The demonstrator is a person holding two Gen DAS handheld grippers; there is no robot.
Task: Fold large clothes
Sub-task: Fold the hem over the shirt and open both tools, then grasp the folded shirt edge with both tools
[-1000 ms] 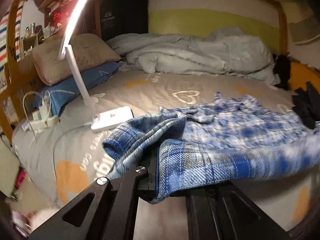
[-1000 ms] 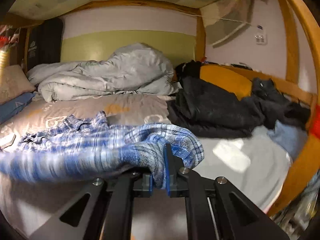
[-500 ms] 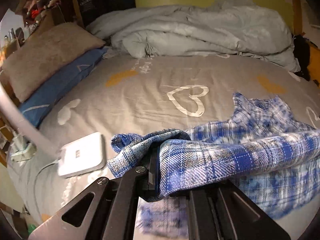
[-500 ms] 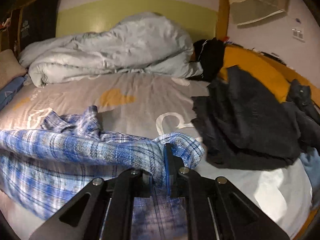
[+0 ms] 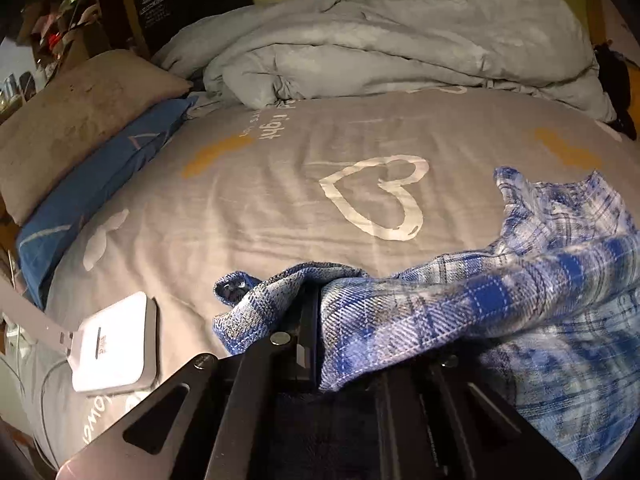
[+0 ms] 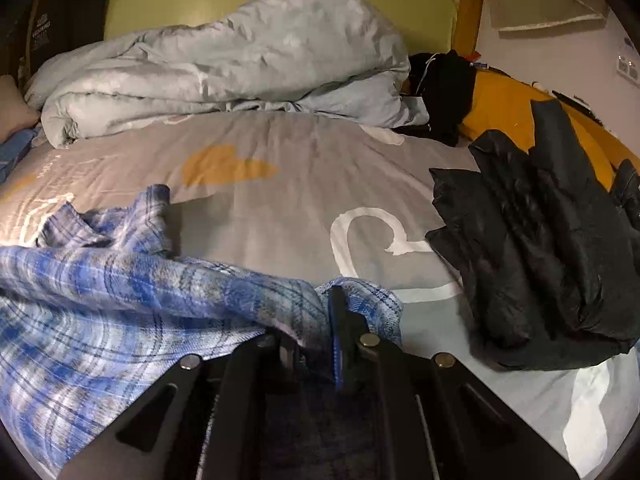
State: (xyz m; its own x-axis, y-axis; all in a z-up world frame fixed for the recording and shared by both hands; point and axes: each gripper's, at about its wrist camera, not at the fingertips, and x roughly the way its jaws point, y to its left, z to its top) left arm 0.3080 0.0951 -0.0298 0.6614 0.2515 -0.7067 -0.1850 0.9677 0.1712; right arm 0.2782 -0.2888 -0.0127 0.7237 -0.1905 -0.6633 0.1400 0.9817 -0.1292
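Nearest me, my left fingers [image 5: 316, 320] and right fingers [image 6: 324, 320] each pinch a hem corner of the blue plaid shirt [image 5: 500, 300], jaws just starting to ease apart. It looks light, limp flannel that sags between them onto the bed [image 5: 260, 200]; corners grip best. Beyond, the rumpled duvet [image 6: 240, 60]

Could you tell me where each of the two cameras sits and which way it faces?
Left wrist: on the left gripper, looking down the bed sheet toward pillows; its black fingers pinch the plaid shirt.
Right wrist: on the right gripper, facing the black jacket.
Shared: shirt, sheet, grey duvet.
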